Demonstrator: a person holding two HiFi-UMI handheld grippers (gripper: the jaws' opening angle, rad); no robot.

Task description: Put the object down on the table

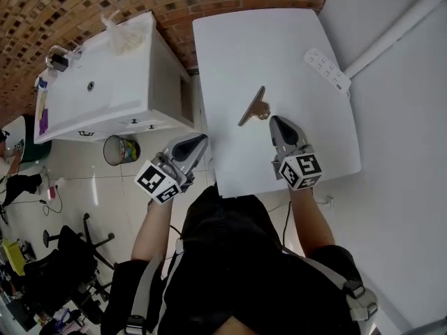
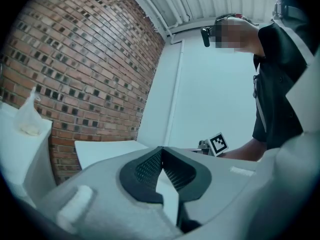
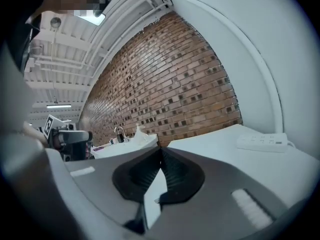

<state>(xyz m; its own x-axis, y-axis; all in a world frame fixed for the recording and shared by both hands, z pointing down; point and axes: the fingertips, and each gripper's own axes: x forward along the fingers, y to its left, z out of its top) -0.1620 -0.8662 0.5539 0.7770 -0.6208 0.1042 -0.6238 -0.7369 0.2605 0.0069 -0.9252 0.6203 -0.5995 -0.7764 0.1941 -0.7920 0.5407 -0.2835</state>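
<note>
Table: white rectangular tabletop (image 1: 244,54); white power strip (image 1: 327,68) near its far right edge
Left gripper (image 1: 204,138): jaws closed together, empty; at the table's near left edge
Right gripper (image 1: 274,119): jaws closed together, empty; over the table
Object: bronze metal bulldog clip (image 1: 255,107); lies on the table just beside the right gripper's tips

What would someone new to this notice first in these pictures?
A bronze-coloured clip lies alone near the middle of the white table, just ahead of the right gripper, which is shut and empty. The left gripper, also shut and empty, hangs beside the table's left edge. A white power strip lies near the table's far right corner.
</note>
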